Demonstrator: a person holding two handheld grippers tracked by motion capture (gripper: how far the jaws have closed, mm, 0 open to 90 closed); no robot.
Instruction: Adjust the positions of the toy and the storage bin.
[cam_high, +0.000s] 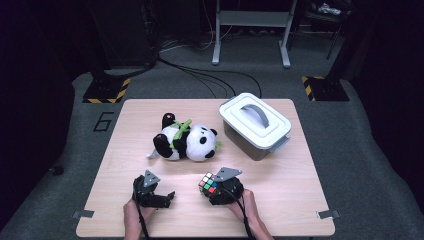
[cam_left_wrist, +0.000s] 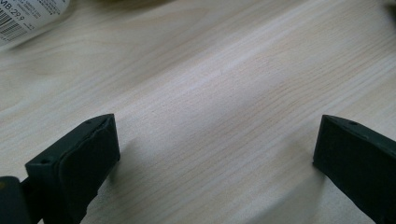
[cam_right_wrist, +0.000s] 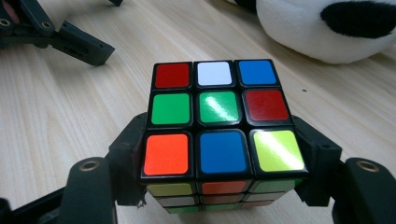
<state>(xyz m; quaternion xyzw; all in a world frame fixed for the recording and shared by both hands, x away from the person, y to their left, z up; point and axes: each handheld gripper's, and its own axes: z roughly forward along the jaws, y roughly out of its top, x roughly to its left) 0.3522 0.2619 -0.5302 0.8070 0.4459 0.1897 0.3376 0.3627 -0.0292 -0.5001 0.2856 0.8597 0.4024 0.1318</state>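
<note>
1. Puzzle cube (cam_right_wrist: 219, 123), lower centre of frame: right gripper (cam_right_wrist: 219, 168) fingers clamped on opposite side faces.
2. Left gripper (cam_left_wrist: 215, 154) fingers apart over bare tabletop (cam_left_wrist: 224, 70).
3. Cube judged rigid, light, slick; layers may twist, so grip flat faces.

1. Table (cam_high: 280, 165) evenly lit from above; surroundings fall into deep darkness
2. Glare streaks on the cube (cam_right_wrist: 219, 123), its green and yellow stickers
3. Label (cam_left_wrist: 28, 16) at far left blurred, perhaps out of focus
4. Soft shadows beneath both jaws in the left gripper view
</note>
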